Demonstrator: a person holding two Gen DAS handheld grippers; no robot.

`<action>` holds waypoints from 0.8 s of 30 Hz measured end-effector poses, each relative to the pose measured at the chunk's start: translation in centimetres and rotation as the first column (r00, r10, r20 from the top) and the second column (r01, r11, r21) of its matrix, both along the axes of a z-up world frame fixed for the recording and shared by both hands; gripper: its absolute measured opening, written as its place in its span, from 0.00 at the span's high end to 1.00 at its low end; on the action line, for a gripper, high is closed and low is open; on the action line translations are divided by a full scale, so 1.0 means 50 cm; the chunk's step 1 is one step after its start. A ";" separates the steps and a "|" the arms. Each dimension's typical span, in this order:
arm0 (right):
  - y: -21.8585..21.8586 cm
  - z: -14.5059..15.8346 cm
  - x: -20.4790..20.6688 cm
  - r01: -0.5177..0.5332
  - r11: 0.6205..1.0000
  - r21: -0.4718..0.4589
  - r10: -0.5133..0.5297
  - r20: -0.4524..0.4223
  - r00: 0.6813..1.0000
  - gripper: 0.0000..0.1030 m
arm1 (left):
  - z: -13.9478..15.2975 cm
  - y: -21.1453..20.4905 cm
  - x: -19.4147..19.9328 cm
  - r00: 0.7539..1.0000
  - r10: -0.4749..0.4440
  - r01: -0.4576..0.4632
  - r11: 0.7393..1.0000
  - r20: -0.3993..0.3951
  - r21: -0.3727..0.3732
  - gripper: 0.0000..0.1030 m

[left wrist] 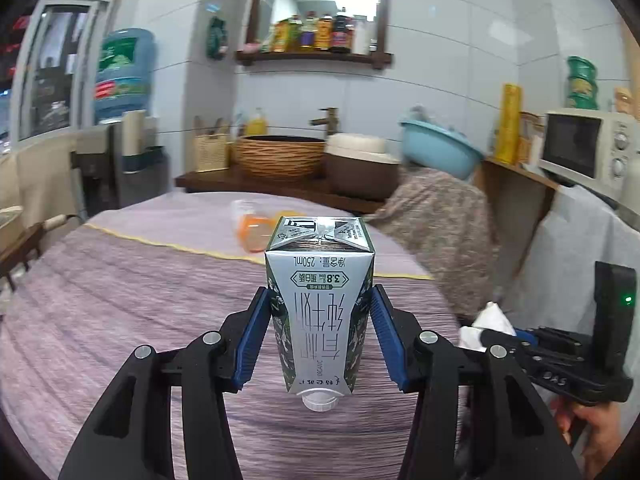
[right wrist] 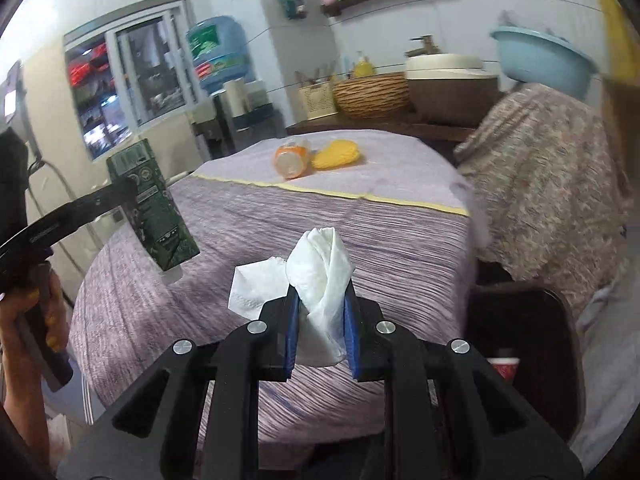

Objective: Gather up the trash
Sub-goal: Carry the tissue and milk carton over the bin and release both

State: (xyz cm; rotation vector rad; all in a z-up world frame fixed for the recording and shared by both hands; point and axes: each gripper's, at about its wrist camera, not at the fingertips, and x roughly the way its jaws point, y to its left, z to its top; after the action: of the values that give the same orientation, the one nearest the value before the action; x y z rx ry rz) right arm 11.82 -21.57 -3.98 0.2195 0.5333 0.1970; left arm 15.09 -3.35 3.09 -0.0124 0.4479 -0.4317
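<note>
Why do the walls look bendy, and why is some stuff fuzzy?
Both views use fisheye lenses, bending straight lines near the edges. Left wrist view: the carton is sharp, the basin smeared. Right wrist view: the tissue is sharp, the patterned cloth blurred.

A white-and-green 250 ml milk carton (left wrist: 319, 304) hangs upside down, cap at 6 o'clock, clamped at its sides. A crumpled white paper tissue (right wrist: 320, 280) stands pinched upright. An orange-tinted clear plastic bottle (right wrist: 292, 158) lies on its side at 12 o'clock on the striped cloth, beside a yellow wrapper (right wrist: 340, 154).
</note>
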 end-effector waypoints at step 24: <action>-0.328 -0.292 -0.042 0.447 0.885 -0.130 -0.465 -0.252 0.848 0.46 | -0.196 -0.455 0.008 0.885 -0.412 0.413 0.910 -0.218 -0.041 0.51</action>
State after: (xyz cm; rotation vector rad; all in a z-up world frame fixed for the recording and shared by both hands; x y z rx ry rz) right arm 9.74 -37.99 -18.59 0.3059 0.7492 -0.3239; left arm 15.47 -26.11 -6.70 0.0427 0.6776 -0.8559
